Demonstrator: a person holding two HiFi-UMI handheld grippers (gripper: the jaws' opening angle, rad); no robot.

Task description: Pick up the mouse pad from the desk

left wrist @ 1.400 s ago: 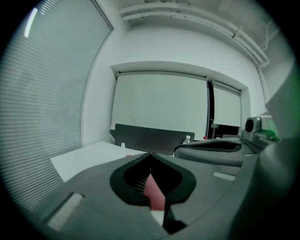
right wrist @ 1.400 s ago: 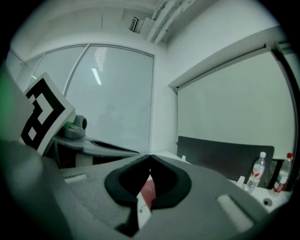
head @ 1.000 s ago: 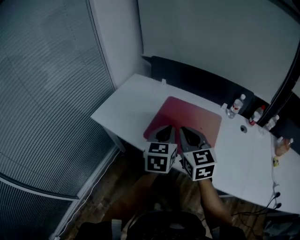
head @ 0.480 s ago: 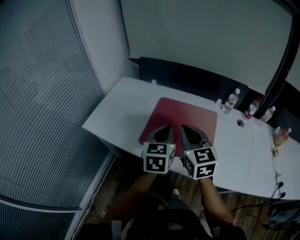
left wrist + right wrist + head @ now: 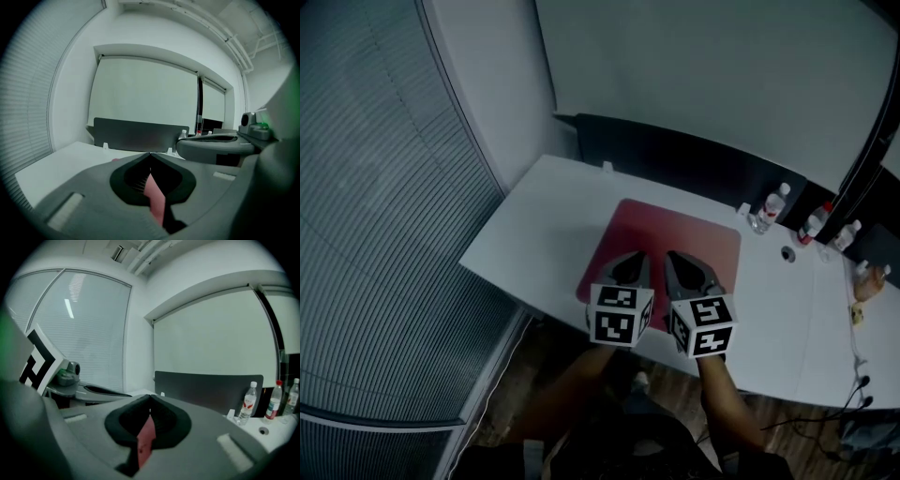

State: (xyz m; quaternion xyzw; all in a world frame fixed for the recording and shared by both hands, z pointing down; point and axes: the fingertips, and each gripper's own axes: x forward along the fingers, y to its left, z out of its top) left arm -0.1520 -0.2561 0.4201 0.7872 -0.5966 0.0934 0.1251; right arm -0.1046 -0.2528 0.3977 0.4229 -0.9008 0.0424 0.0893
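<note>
Well, the left claw (image 5: pixel 635 255) and right claw (image 5: pixel 674 254) were both clamped closed, empty. The red mouse pad (image 5: pixel 677 232) lay on the desk (image 5: pixel 542 211) beneath them, its near edge hidden. The water bottles' (image 5: pixel 775 203) contents were unclear.

This looks to me like an office. I see a long white desk (image 5: pixel 534 225) with a dark divider panel (image 5: pixel 675 155) along its back edge. Slatted window blinds (image 5: pixel 375 234) run down one side, with a drawn roller shade (image 5: pixel 145 98) behind. A cable grommet (image 5: pixel 787 253) sits in the desktop, with water bottles (image 5: pixel 775 204) near it.
</note>
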